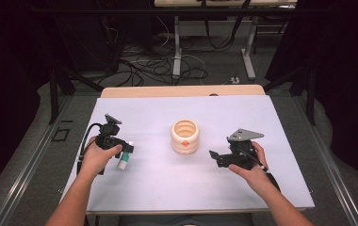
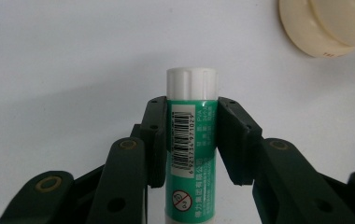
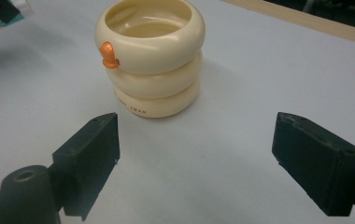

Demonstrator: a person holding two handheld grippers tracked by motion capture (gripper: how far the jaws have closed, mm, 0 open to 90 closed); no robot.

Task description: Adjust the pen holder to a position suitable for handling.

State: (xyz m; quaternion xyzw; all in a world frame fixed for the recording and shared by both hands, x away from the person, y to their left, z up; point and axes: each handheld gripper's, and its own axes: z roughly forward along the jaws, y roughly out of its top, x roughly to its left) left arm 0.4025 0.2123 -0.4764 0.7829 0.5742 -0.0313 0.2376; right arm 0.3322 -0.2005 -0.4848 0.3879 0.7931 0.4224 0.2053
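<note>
A green and white glue stick [image 2: 192, 140] with a white cap and a barcode label is clamped between the two black jaws of my left gripper [image 2: 192, 135]. From above, that left gripper [image 1: 120, 149] is at the left of the white mat, with the glue stick [image 1: 125, 159] hanging down from it. A cream ribbed cup [image 1: 185, 136] with a small orange mark stands at the middle of the mat. My right gripper [image 1: 215, 156] is to the right of the cup, open. The right gripper [image 3: 196, 154] has nothing between its jaws, and the cup [image 3: 150, 56] stands just beyond them.
The white mat [image 1: 271, 188] covers a wooden table whose far edge [image 1: 182, 91] shows behind it. Beyond the table, cables and metal desk legs [image 1: 177, 47] lie on the floor. Dark curtains close in both sides.
</note>
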